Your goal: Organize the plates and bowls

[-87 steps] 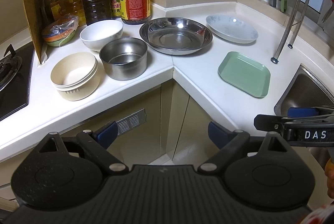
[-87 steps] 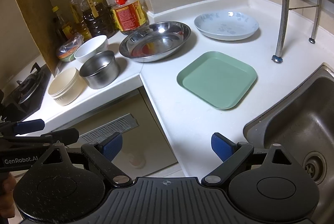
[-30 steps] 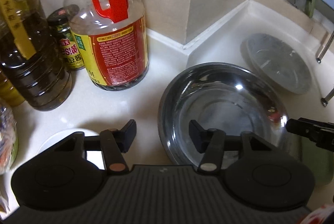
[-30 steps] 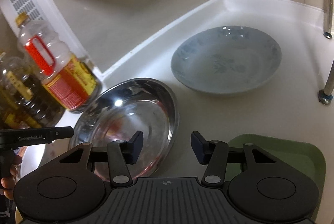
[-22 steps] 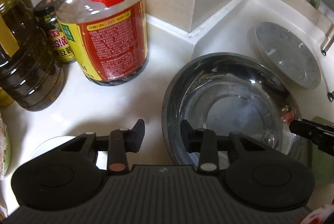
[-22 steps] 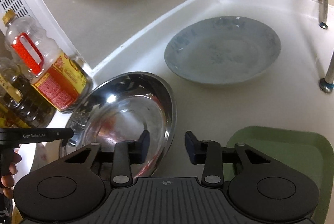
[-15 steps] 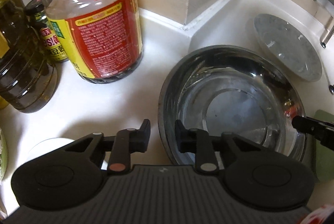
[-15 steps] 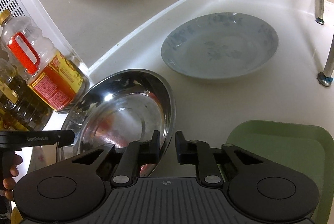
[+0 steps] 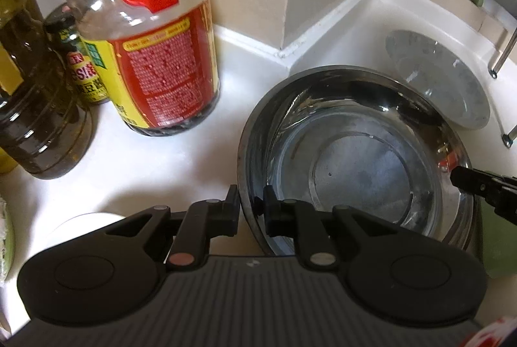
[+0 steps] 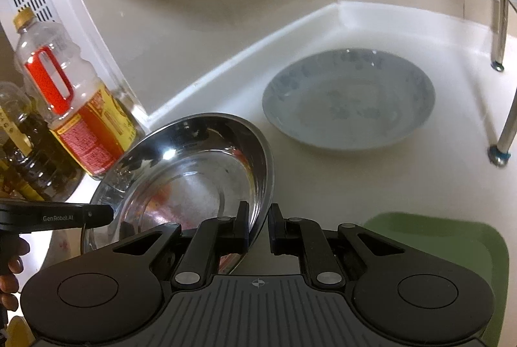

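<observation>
Steel basin (image 9: pixel 352 172) seen at inner corner of table (image 9: pixel 168 166), no contents visible. Basin rim pinched by left claw (image 9: pixel 251 205) at near-left edge, one finger inside, one outside. Opposite rim pinched by right claw (image 10: pixel 258 226) likewise. Pale patterned plate (image 10: pixel 349 101) seen beside basin toward back wall, nothing in it. Green tray (image 10: pixel 452 237) noted near table front edge. Red-labelled bottle (image 9: pixel 161 56) nearly drained; oil bottle (image 9: pixel 35 108) holds dark liquid.

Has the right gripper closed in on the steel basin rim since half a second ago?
Yes. The right gripper has narrowed its jaws around the steel basin rim, beside the green tray.
</observation>
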Action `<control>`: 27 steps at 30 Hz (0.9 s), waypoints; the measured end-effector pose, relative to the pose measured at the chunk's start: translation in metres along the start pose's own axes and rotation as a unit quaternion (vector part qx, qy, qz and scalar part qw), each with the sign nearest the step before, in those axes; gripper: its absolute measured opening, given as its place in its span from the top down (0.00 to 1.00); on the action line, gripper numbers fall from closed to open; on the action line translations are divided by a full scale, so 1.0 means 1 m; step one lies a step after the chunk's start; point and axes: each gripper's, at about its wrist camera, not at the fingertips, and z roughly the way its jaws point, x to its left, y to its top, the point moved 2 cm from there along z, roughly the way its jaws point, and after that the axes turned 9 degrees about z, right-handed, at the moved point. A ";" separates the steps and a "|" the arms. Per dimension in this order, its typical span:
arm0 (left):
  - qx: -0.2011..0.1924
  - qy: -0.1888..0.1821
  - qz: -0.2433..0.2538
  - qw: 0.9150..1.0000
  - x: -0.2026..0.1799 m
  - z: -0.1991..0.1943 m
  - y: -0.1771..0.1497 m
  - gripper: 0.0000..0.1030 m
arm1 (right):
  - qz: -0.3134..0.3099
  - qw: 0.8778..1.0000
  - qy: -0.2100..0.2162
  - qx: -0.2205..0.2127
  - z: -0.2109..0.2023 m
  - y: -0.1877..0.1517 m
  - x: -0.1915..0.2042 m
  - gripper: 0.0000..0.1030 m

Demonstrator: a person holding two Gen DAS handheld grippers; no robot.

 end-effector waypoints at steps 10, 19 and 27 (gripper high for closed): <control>-0.046 -0.007 0.005 0.999 -0.028 -0.029 0.024 0.88 | 0.003 1.000 0.005 -0.031 -0.028 0.024 -0.016 0.89; -0.069 -0.030 0.033 0.997 -0.081 -0.013 0.068 0.89 | 0.024 0.997 -0.028 -0.063 -0.048 0.056 -0.063 0.89; -0.073 -0.054 0.044 0.995 -0.116 0.021 0.109 0.88 | 0.043 0.992 -0.067 -0.095 -0.049 0.087 -0.095 0.89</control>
